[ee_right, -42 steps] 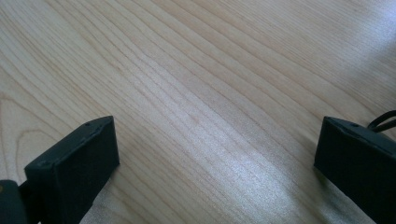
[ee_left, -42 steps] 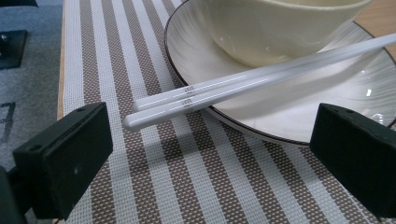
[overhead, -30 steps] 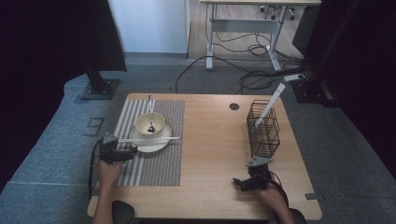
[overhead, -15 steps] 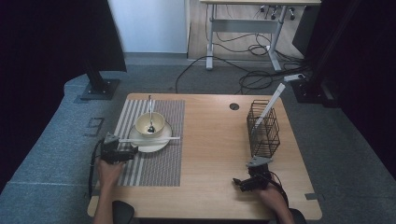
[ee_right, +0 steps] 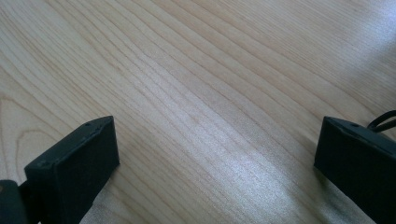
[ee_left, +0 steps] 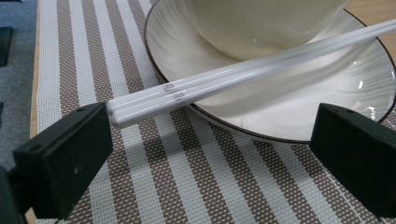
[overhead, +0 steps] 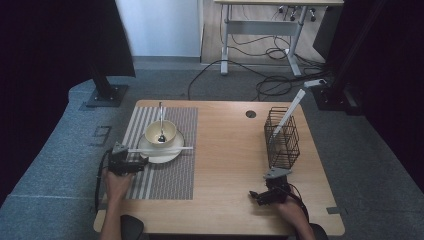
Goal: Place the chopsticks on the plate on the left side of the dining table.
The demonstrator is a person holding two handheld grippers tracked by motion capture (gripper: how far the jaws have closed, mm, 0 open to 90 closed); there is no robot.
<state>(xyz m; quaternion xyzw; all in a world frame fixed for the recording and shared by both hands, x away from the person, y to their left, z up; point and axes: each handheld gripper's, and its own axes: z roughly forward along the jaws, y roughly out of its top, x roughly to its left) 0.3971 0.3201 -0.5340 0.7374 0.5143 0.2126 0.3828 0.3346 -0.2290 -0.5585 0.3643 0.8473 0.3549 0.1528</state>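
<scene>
Wooden table (overhead: 225,160) carries everything. Striped placemat (overhead: 165,175) covers its left part, running from far edge toward near edge. Black wire basket (overhead: 282,137) stands upright at right, a white stick leaning out of its top. White plate (overhead: 159,152) sits on the far half of the placemat; cream bowl (overhead: 160,133) rests on it with a spoon (overhead: 161,120) inside, handle pointing far. White chopsticks (ee_left: 243,77) lie as a pair across the plate's near rim, just in front of the bowl, left ends jutting over the placemat. Left gripper (ee_left: 210,154) sits low on the placemat, jaws wide apart, chopstick ends just beside the left jaw. Right gripper (ee_right: 215,154) rests at the near right over bare wood, jaws wide, gripping nothing.
</scene>
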